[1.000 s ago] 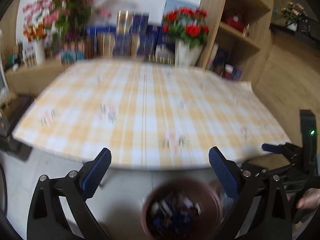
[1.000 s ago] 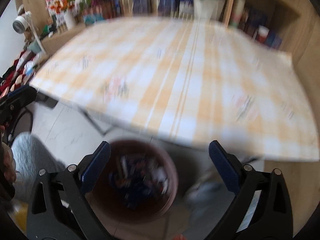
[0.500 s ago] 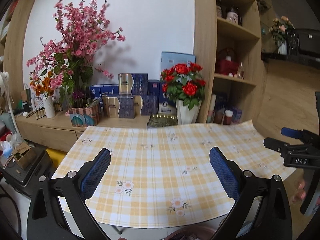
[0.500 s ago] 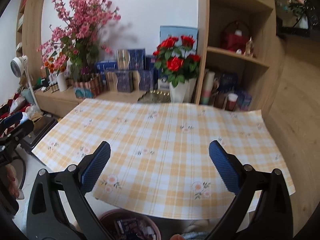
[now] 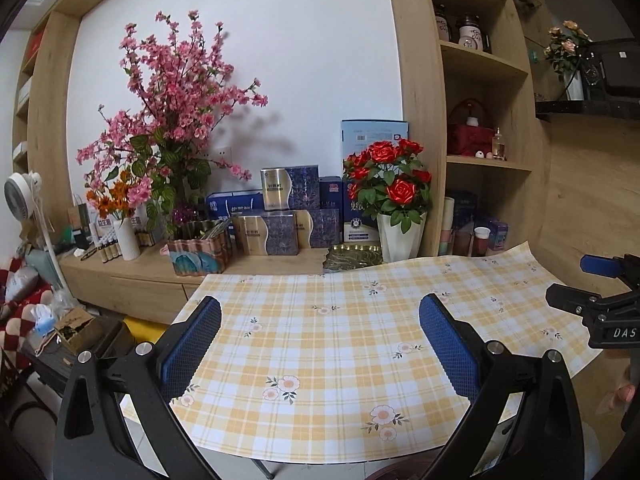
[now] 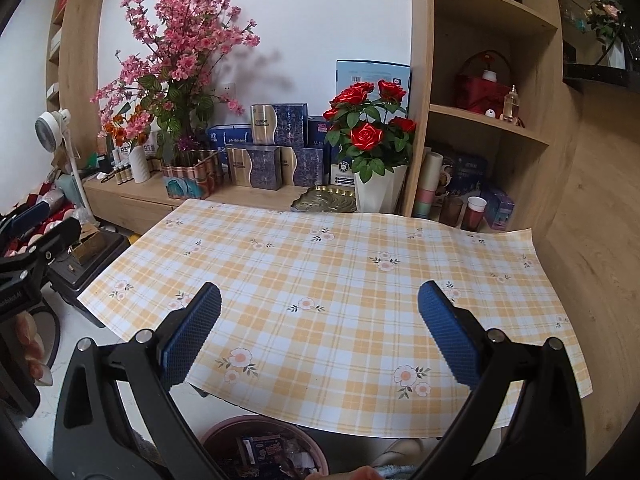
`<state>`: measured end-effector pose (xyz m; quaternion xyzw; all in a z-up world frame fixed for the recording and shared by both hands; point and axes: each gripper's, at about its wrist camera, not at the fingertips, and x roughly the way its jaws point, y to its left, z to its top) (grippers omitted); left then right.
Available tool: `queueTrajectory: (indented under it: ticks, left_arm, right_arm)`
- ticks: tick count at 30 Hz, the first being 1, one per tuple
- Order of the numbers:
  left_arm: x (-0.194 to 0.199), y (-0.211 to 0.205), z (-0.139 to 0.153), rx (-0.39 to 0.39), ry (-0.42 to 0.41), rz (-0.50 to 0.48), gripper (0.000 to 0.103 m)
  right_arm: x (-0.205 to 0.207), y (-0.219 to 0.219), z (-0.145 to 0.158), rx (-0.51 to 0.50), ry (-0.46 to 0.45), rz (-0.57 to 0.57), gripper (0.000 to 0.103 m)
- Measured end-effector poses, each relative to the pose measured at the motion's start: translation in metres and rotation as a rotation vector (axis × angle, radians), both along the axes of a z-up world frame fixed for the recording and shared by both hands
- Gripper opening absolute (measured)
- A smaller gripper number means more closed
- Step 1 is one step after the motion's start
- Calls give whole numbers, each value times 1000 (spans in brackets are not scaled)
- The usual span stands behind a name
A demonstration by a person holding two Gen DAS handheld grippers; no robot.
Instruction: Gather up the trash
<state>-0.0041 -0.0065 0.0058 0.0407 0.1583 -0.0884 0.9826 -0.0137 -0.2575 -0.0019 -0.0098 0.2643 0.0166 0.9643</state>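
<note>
home living room | checked tablecloth (image 6: 340, 276) | flower vases (image 5: 401, 236) | wooden shelves (image 6: 492, 128)

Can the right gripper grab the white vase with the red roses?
Probably yes. The right gripper is open and empty, and the checked yellow tablecloth between it and the white vase of red roses lies bare, though it needs a long reach.
</note>
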Motion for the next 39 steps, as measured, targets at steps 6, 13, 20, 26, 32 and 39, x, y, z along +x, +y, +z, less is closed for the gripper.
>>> queueTrajectory:
  ticks: [6,13,20,26,32,39]
  left_arm:
    - [-1,3,-1,-15,11,21,97]
    - [-2,5,-1,-29,40,9,97]
    - [-5,2,0,-27,51,-4,97]
    - [-4,-1,-1,-16,77,-2,97]
    - [-6,-3,-1,-5,74,-1,97]
    - [-8,-4,1,2,69,1,97]
  right_arm:
    - [-3,-2,4,12,-10,-16,97]
    - [-8,-6,5,30,-21,-19,97]
    - [-11,-8,7,44,-33,-13,97]
    - [-14,-7,8,42,-37,-3,97]
    - [-15,-6,9,43,-39,-3,97]
    - [-15,-8,10,50,-35,-10,97]
